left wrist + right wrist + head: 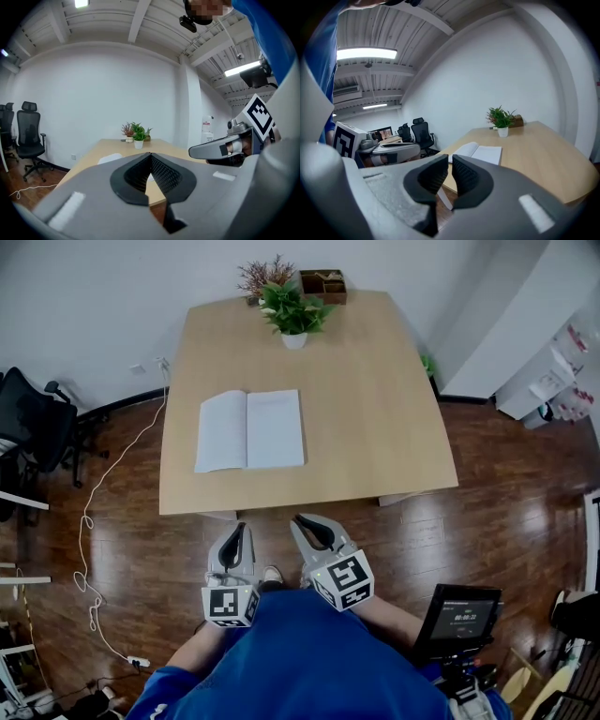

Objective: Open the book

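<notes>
Held close at the person's waist, both empty, the left gripper (234, 532) has its jaws tip to tip, the right gripper (309, 523) all but together. Left of centre on the table (375, 409), the book (250, 430) already lies open; probably light and floppy, best taken by an outer page edge. A white pot (293, 339) holds a plant; what the brown box (323, 285) holds is unclear

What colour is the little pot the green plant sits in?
White. The small round pot shows best in the head view.
</notes>
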Demonstrator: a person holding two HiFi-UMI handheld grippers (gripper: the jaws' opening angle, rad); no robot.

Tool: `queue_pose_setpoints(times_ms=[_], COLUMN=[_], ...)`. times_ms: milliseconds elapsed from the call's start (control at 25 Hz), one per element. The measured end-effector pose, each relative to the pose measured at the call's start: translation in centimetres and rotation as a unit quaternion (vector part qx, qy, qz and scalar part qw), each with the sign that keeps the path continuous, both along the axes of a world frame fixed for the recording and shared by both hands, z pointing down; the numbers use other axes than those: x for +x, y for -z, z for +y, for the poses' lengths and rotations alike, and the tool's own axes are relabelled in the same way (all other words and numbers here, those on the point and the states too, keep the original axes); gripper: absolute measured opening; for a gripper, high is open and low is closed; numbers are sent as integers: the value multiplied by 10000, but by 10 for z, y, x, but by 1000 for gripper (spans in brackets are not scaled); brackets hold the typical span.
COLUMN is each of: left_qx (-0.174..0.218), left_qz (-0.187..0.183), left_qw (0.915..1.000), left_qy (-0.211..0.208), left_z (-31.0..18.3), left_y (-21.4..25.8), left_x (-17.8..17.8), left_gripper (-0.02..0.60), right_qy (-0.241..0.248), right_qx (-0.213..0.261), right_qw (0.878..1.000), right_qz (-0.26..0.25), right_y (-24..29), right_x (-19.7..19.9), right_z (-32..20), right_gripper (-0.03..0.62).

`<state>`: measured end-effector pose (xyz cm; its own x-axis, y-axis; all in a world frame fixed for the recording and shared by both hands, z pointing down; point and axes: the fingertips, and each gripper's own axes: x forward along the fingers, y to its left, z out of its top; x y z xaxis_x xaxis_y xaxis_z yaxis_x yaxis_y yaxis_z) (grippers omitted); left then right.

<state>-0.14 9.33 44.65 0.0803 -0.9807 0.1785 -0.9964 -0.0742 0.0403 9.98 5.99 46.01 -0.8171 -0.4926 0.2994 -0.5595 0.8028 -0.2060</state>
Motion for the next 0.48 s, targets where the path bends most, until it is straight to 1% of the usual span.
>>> queue_pose_setpoints(times_ms=[120,320,480], left_qx=[45,72,132], left_qz=[50,90,141], left_qw=[10000,9997,9991], left_qy=[-65,-232,-377], left_z=[13,9,11], left_y=[2,10,11], left_x=[-5,-15,-16], left_gripper=[6,6,6], right_qy=[-98,-262,-407], right_qx=[185,424,516], right_qw=[9997,9985,9974], right_qz=[94,235,302], right_y=[6,16,19], right_x=[-1,-6,-7], right_z=[15,17,21], right_gripper=[26,23,12])
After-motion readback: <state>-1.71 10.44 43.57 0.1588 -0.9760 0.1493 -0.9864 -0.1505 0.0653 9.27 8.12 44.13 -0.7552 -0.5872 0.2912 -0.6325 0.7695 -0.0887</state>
